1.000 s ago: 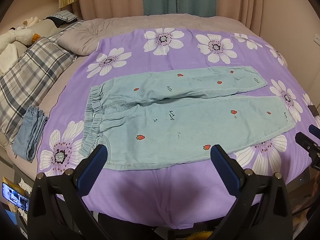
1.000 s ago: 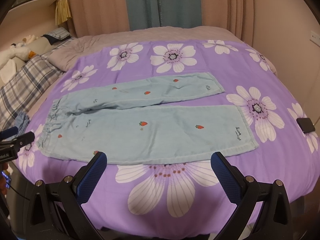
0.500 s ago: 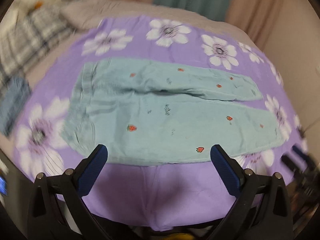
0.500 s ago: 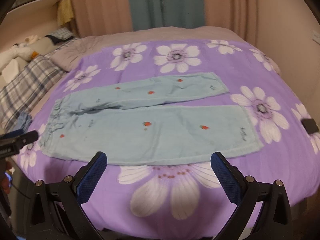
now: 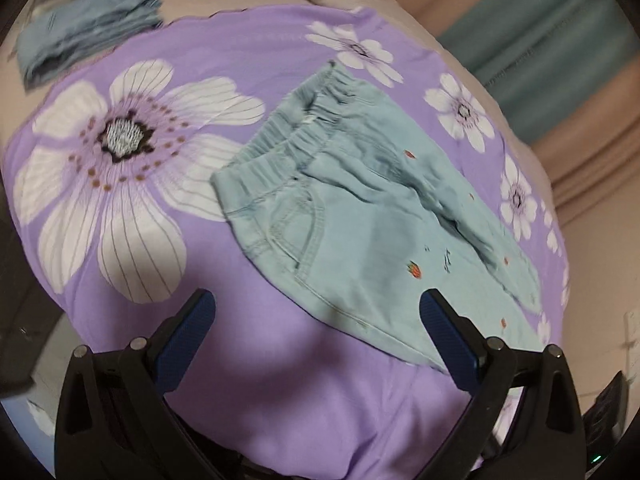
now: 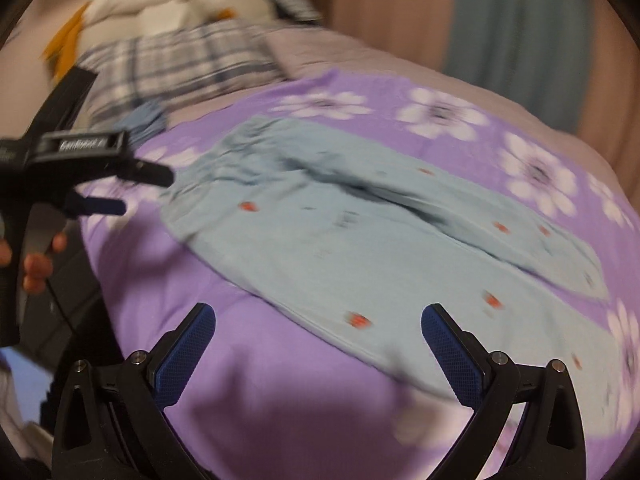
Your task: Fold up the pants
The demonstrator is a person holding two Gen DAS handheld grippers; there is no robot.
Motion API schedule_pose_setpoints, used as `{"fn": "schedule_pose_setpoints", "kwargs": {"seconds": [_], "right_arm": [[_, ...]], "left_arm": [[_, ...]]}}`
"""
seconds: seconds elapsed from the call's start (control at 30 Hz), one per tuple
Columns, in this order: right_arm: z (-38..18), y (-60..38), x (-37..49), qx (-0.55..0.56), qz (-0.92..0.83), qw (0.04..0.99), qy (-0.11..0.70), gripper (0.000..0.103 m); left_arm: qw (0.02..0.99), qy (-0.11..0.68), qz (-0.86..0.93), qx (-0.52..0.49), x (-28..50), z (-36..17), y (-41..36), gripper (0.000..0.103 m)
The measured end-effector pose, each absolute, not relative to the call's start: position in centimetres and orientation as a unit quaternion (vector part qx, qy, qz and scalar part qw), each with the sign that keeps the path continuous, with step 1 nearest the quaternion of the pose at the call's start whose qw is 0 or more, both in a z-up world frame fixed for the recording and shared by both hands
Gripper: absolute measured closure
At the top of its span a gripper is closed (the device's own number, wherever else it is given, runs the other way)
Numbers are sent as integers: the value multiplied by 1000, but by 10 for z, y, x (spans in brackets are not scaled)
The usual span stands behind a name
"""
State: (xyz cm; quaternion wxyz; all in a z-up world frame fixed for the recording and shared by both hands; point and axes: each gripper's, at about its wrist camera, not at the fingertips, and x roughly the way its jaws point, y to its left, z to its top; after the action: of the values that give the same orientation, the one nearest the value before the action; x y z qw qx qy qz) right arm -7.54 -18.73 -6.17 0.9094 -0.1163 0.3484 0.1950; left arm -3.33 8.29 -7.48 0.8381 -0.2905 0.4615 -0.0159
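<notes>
Light-blue pants (image 5: pixel 372 216) dotted with small red strawberries lay spread flat and unfolded on a bed under a purple bedspread (image 5: pixel 280 380) printed with big white flowers, as both pairs of tongs hung above its near edge. The left tongs (image 5: pixel 318 312) stood wide and empty, their blue ribbed pads flanking the near side seam just below the gathered elastic waistband (image 5: pixel 296 132), which sat toward 11 o'clock in the left wrist view; a stitched pocket (image 5: pixel 296 232) showed just beneath it. The right tongs (image 6: pixel 318 324), likewise wide and holding nothing, hovered over the near leg, which ran off toward 4 o'clock in the blurred right wrist view, with the left tongs in a person's hand (image 6: pixel 34 260) visible at 9 o'clock. The cloth looked like soft, thin denim, lightly rumpled where the two legs met. Judging by the layout, the fold had not begun and the approach for the first grasp was in hand; the next move would likely call for pinching the near edge at waist and leg together and carrying it over the far leg, keeping the limp fabric taut so it did not bunch. A folded blue garment (image 5: pixel 88 36) and a plaid pillow (image 6: pixel 180 64) lay beyond, at about 10 o'clock.
</notes>
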Motion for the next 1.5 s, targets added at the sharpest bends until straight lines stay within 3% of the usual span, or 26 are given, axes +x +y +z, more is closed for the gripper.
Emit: {"fn": "schedule_pose_setpoints", "kwargs": {"seconds": [0.07,0.23,0.4,0.47,0.5,0.53,0.57,0.6,0.63,0.73,0.9,1.07,1.13,1.27,1.33,1.37,1.4,1.5], "right_arm": [[-66,-176,-75,-141,212,905,339,1],[-92,-143,-69,-224,233,885,335,29],[-114,-132,-62,-287,238,868,328,31],[-116,-130,-58,-296,240,870,313,31],[-115,-129,-54,-296,238,872,310,33],[-114,-127,-49,-295,234,874,307,43],[-114,-124,-44,-296,230,875,305,51],[-114,-121,-39,-297,226,876,305,67],[-114,-117,-35,-299,225,875,307,81],[-110,-109,-31,-300,219,877,304,91],[-94,-106,-48,-303,222,879,294,92],[-118,-97,-53,-324,233,860,319,92],[-109,-101,-50,-294,236,864,334,87],[-77,-132,-47,-197,267,876,351,82],[-68,-154,-43,-140,266,885,357,63],[-66,-166,-39,-112,256,889,364,60],[-65,-178,-32,-82,245,890,376,59],[-63,-209,-13,8,225,890,397,59]], "left_arm": [[832,461,-19,-310,-30,-82,89,3],[817,463,-18,-343,-21,-102,97,11],[832,435,-6,-344,-7,-105,103,13],[836,431,1,-340,3,-105,103,19],[836,432,2,-338,10,-104,103,30],[834,437,3,-335,17,-105,103,45],[832,446,9,-331,23,-107,103,53],[829,452,14,-328,27,-109,105,74],[826,458,16,-329,30,-110,108,87],[819,454,4,-352,26,-107,122,87],[842,436,1,-318,2,-95,131,86],[826,465,12,-318,-1,-108,139,76],[843,460,30,-278,-6,-94,136,64],[883,419,32,-210,-18,-63,123,60],[899,397,16,-182,-19,-50,108,50],[905,390,0,-170,-17,-45,98,46],[906,389,-14,-163,-14,-44,90,41],[897,412,-64,-150,5,-54,59,41]]}}
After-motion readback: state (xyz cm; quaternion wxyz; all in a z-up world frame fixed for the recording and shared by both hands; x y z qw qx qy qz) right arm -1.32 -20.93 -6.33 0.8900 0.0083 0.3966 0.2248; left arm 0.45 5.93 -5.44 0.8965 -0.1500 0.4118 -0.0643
